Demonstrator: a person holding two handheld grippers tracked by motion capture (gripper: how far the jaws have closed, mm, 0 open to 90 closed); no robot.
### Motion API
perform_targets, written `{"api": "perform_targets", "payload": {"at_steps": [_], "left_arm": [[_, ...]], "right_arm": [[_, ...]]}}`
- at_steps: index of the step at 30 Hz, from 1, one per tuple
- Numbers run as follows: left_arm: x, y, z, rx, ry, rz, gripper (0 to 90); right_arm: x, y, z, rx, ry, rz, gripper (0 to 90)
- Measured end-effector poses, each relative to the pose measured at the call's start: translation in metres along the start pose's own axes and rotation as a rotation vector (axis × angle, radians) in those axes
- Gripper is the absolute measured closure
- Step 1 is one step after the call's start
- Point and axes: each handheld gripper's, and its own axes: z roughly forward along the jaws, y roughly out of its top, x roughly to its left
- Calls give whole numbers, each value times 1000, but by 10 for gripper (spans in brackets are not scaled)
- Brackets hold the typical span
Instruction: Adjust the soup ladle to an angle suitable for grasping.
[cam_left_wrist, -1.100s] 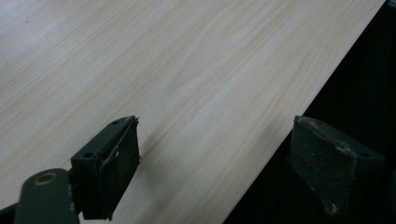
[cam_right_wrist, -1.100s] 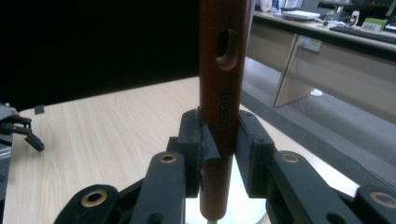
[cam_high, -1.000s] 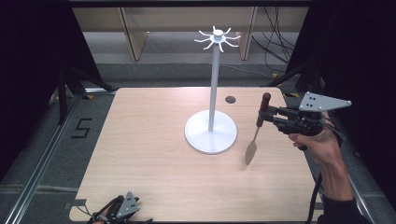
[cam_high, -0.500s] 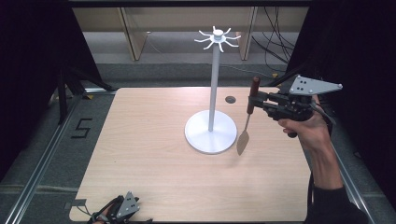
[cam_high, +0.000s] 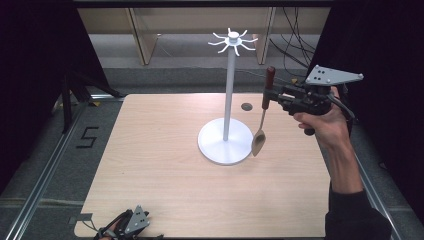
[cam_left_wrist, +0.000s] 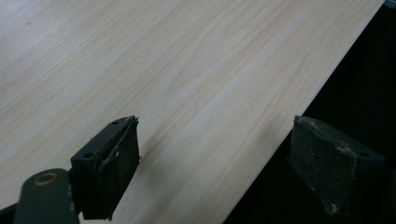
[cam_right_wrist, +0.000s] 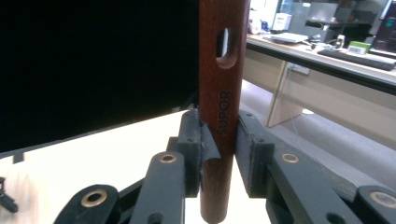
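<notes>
A long-handled spoon hangs upright at right of centre in the high view, clear of the table, its reddish-brown wooden handle clamped between the jaws of the right gripper, its pale bowl dangling in front of the stand's round base. In the right gripper view the pads squeeze the handle from both sides, below the hanging hole near its top end. The utensil looks light and stiff: a rigid wooden grip on a thin metal shank, unlikely to bend. The smooth varnished wood may slip or swing if held loosely, so a firm hold on the handle below the hole, as here, seems the sound place, leaving the hole free. The white stand rises in the middle of the frame, its ring of hooks in the upper centre, above and left of the handle top. At lower left, the left gripper rests at the edge of the wooden table, jaws wide apart with nothing between them.
</notes>
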Motion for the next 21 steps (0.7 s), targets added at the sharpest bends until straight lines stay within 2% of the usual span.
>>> {"api": "perform_targets", "payload": {"at_steps": [2,3,7,10,14,17,18,19,21], "left_arm": [[0,0,0,-1,-3,1,155],[0,0,0,1,-3,1,155],[0,0,0,-2,-7,0,155],[0,0,0,0,-2,1,154],[0,0,1,0,-7,3,155],[0,0,0,-3,-10,0,155],[0,0,0,-3,-10,1,154],[-1,0,0,-3,-7,0,155],[0,0,-1,-4,-7,1,155]], "right_arm": [[-2,3,3,-3,-13,-8,742],[-2,4,3,3,-14,9,742],[-4,11,8,-9,-34,10,742],[-5,16,12,-6,-39,31,742],[-9,22,18,-14,-56,9,742],[-10,27,21,-10,-66,15,742],[-9,28,23,-7,-58,33,742],[-11,30,24,-8,-65,20,742],[-11,33,26,-11,-67,24,741]]}}
